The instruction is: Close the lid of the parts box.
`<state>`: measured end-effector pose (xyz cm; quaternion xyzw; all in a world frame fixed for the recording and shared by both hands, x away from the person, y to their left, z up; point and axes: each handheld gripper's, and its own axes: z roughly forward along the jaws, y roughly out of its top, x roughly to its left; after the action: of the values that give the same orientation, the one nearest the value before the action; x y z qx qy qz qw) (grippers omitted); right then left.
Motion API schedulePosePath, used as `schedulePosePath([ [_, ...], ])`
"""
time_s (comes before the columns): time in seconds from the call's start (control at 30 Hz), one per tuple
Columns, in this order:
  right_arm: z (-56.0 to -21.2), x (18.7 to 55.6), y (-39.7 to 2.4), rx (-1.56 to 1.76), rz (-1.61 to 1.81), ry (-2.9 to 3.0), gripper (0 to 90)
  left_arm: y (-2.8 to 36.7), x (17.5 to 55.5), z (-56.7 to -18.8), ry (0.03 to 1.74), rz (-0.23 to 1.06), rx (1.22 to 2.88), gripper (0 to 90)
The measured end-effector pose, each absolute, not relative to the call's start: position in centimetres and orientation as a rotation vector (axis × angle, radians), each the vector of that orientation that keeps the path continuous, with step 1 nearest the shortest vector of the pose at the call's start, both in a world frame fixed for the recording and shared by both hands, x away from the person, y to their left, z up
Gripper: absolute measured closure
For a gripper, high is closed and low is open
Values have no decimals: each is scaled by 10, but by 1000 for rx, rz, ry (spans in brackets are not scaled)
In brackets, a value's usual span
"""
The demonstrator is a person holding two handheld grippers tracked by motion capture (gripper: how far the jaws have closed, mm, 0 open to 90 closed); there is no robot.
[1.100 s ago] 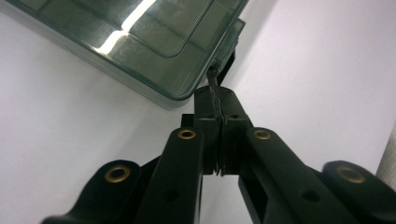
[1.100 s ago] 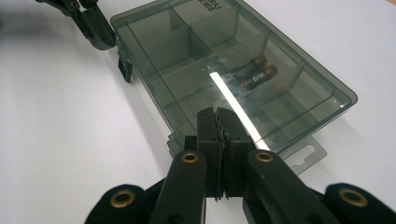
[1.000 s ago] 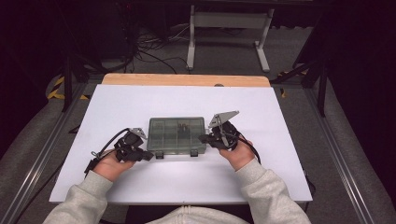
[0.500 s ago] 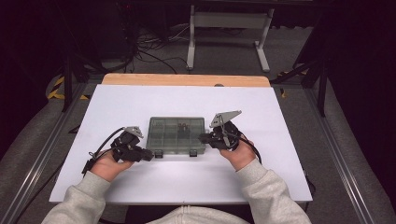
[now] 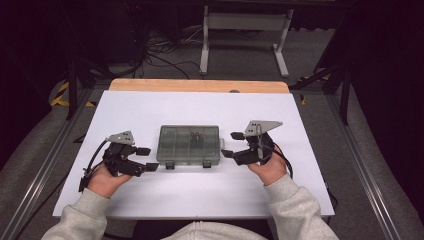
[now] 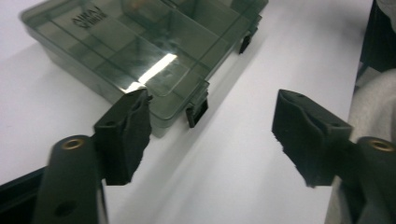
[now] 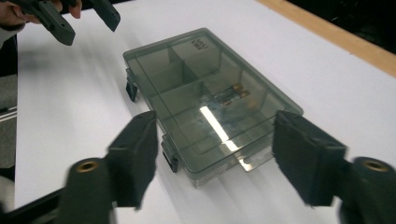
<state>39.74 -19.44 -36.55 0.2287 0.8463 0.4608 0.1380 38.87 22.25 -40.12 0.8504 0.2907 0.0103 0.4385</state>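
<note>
the box sits shut mid-table, latches facing the person, and both hands are backing off. best to pull straight out to the sides so no jaw clips a corner or nudges it. left gripper has just been opening, jaws spread, nothing between them. right gripper the same: just been opening, wide and empty, clear of the box.
</note>
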Motion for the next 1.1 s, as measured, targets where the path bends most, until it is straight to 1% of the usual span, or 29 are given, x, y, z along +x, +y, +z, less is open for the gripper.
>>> schedulePosePath([
  [0.07,-366,394,-201,661,1344,2428,150,228,387,-401,728,50,2079,199],
  [0.2,-367,390,-209,664,1375,2405,67,232,385,-404,737,98,2046,102],
  [0.37,-371,386,-220,670,1417,2365,3,238,380,-409,720,147,1995,53],
  [0.6,-381,379,-239,694,1479,2287,0,250,374,-410,695,215,1890,16],
  [0.77,-390,371,-256,705,1507,2233,0,260,369,-414,687,252,1800,15],
  [0.97,-405,362,-272,688,1568,2161,0,266,362,-418,677,333,1746,12],
  [1.1,-414,361,-280,700,1572,2130,0,268,360,-422,671,348,1725,13],
])
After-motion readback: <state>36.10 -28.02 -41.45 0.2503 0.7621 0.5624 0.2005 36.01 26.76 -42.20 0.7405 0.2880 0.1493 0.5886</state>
